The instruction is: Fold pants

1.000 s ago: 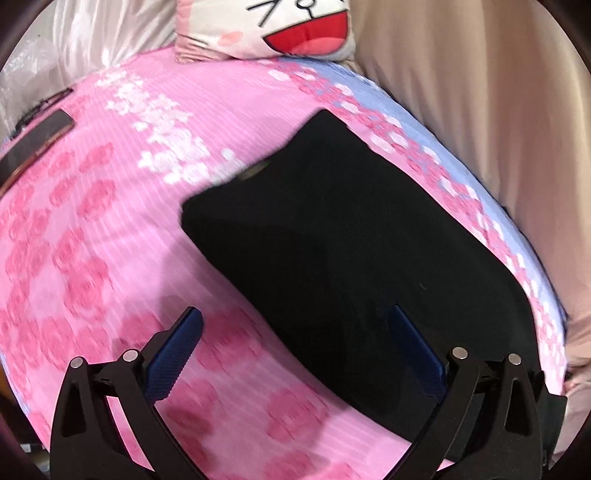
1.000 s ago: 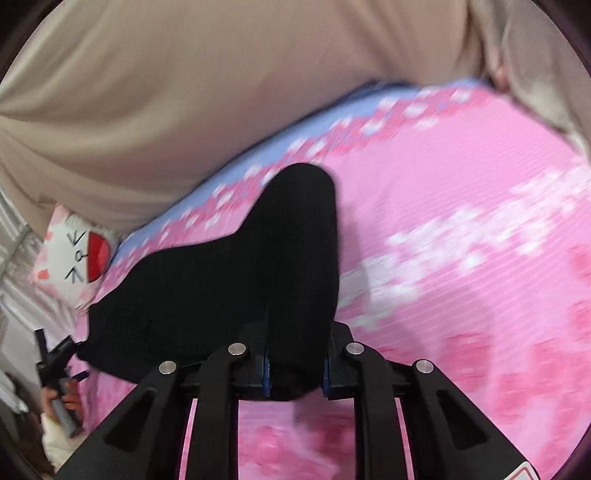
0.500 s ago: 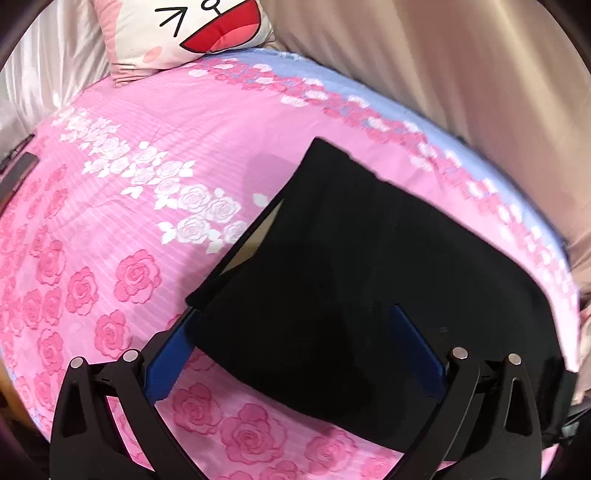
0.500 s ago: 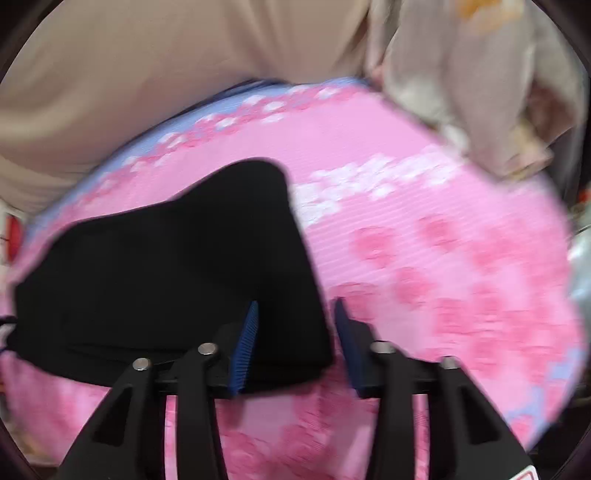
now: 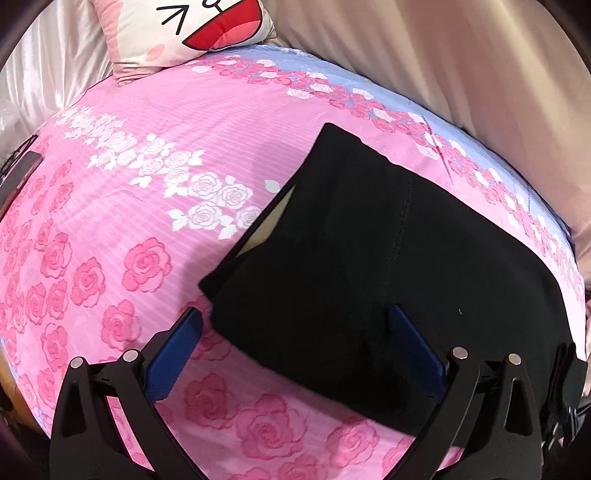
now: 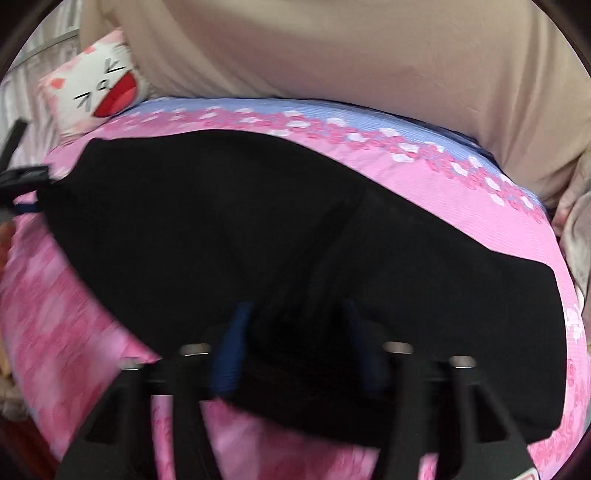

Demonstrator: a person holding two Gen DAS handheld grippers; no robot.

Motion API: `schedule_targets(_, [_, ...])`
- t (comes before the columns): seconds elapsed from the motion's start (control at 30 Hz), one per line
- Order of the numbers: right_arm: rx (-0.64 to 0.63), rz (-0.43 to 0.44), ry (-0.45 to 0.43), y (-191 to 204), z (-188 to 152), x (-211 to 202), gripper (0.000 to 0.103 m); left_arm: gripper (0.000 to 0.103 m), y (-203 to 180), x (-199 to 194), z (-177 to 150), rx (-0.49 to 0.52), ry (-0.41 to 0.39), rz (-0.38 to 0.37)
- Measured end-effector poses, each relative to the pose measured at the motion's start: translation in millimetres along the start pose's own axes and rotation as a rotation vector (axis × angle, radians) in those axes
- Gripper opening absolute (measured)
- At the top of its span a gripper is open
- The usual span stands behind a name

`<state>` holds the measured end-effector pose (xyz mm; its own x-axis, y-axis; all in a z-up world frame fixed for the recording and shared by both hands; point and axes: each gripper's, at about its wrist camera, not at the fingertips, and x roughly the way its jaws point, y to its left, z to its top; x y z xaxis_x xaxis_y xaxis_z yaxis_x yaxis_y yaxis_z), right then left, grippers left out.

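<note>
Black pants [image 5: 388, 258] lie folded flat on the pink rose-print bedsheet [image 5: 129, 177]. In the left wrist view the waistband end is at upper left, gaping a little. My left gripper [image 5: 295, 332] is open and empty, its blue pads straddling the pants' near corner. In the right wrist view the pants [image 6: 277, 229] stretch across the bed, blurred by motion. My right gripper [image 6: 295, 332] is open and empty above the pants' near edge.
A cartoon-face pillow [image 5: 192, 33] lies at the head of the bed and shows in the right wrist view [image 6: 96, 96] too. A beige curtain [image 6: 332, 55] hangs behind the bed. A dark flat object [image 5: 18, 173] lies at the sheet's left edge.
My right gripper has opened and let go of the pant leg, which now lies folded on the bed. Both grippers have shifted over the pants.
</note>
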<state>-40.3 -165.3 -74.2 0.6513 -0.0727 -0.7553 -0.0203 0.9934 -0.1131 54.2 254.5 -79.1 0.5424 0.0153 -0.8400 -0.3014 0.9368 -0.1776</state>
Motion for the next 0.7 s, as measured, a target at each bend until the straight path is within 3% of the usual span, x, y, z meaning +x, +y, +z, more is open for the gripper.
schedule_targets(0.07, [0.086,0.047,-0.034,-12,14,-10,0.016,0.098,5,-1,0,-0.002,-0.002,-0.012])
schedule_targets(0.17, [0.094,0.071,-0.067,-2,30,-16,0.016,0.098,8,0,1,-0.006,-0.004,-0.03])
schedule_targets(0.27, [0.056,0.143,-0.001,19,31,11,0.021,0.098,7,4,3,-0.005,-0.009,-0.035])
schedule_targets(0.3, [0.033,0.132,0.028,26,27,23,0.029,0.098,6,5,4,-0.002,-0.008,-0.041])
schedule_targets(0.33, [0.011,0.105,-0.008,32,26,22,0.046,0.098,5,5,5,0.002,-0.006,-0.044])
schedule_targets(0.4, [-0.002,0.124,-0.013,41,30,14,0.064,0.098,2,8,7,0.018,-0.007,-0.062])
schedule_targets(0.53, [0.004,0.138,-0.069,50,40,-6,0.08,0.097,2,13,12,0.034,-0.041,-0.077])
schedule_targets(0.57, [0.006,0.135,-0.078,51,40,-10,0.08,0.09,4,13,14,0.023,-0.051,-0.076])
schedule_targets(0.6, [0.012,0.137,-0.089,51,42,-13,0.08,0.069,7,12,16,0.01,-0.07,-0.072])
schedule_targets(0.63, [0.02,0.138,-0.093,51,43,-15,0.08,0.054,10,11,18,0.0,-0.084,-0.085])
schedule_targets(0.67, [0.032,0.141,-0.096,47,42,-18,0.08,0.035,15,13,20,-0.015,-0.064,-0.176])
schedule_targets(0.7, [0.056,0.148,-0.095,43,43,-18,0.081,0.028,19,15,22,-0.034,-0.038,-0.233])
